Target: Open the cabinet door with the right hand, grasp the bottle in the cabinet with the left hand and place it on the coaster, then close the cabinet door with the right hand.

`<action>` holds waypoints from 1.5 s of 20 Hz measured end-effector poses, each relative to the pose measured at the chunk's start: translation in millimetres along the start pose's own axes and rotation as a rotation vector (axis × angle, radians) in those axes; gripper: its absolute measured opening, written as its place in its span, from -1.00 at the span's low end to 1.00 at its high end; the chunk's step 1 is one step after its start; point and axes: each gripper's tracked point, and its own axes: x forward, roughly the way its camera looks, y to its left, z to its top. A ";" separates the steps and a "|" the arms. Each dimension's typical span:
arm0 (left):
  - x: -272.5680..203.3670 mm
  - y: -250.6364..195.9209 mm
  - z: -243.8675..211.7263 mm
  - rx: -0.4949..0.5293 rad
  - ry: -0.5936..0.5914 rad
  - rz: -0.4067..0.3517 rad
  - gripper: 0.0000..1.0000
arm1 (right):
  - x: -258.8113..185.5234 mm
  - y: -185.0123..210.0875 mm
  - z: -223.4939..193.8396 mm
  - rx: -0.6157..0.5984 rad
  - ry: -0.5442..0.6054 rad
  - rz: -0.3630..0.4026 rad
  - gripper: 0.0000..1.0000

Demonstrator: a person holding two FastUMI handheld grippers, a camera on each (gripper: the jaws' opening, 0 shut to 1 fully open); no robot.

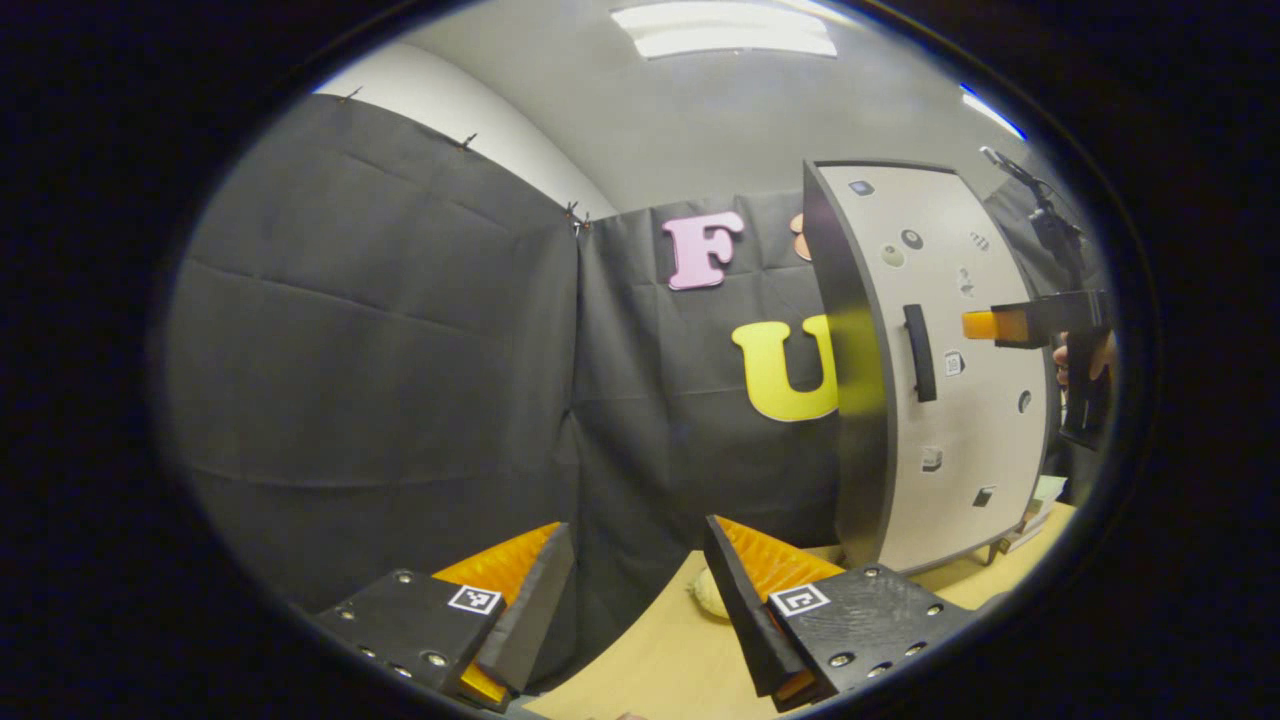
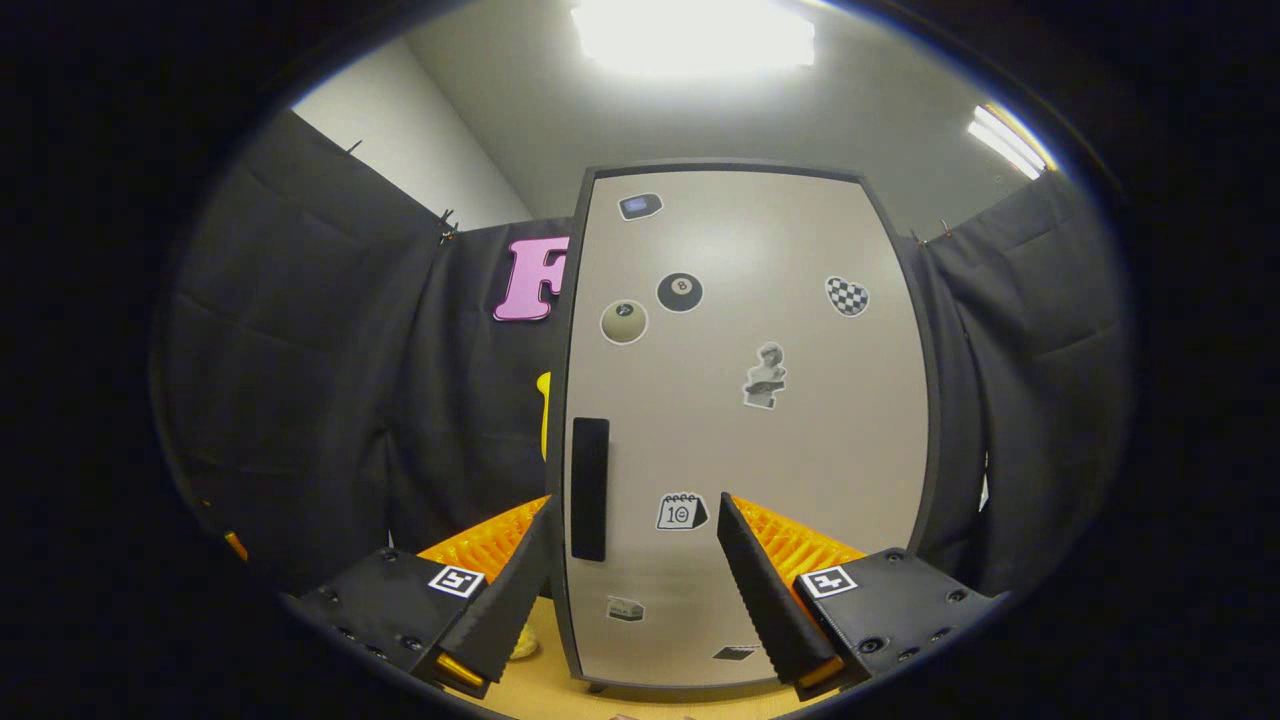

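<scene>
The cabinet (image 1: 960,420) stands on the wooden table (image 1: 660,660) at the right, its pale, stickered door (image 2: 760,440) shut, so the inside is hidden. A dark vertical handle (image 2: 590,488) sits at the door's left edge. My right gripper (image 2: 635,580) is open close to the door, with the handle in the gap, just right of its left finger (image 2: 510,580). From the left gripper view, the right gripper (image 1: 985,325) hovers a little right of the handle (image 1: 920,352), held by a hand (image 1: 1085,360). My left gripper (image 1: 640,585) is open and empty, low over the table.
A pale rounded pad (image 1: 710,595), perhaps the coaster, lies on the table near the cabinet's left foot. Flat items (image 1: 1035,510) are stacked to the cabinet's right. A dark device on a stand (image 1: 1050,225) rises behind it. Black cloth walls close in the left and back.
</scene>
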 end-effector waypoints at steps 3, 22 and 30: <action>1.5 17.7 -10.2 -0.009 0.013 0.026 0.58 | 24.1 16.0 -0.3 0.000 0.005 0.014 0.97; 0.0 61.5 -37.8 -0.053 0.065 0.138 0.59 | 106.6 30.7 -52.2 0.034 0.198 -0.027 -0.28; -3.7 54.7 -28.2 -0.055 0.043 0.076 0.59 | 98.7 30.0 -51.7 0.041 0.239 0.039 -0.59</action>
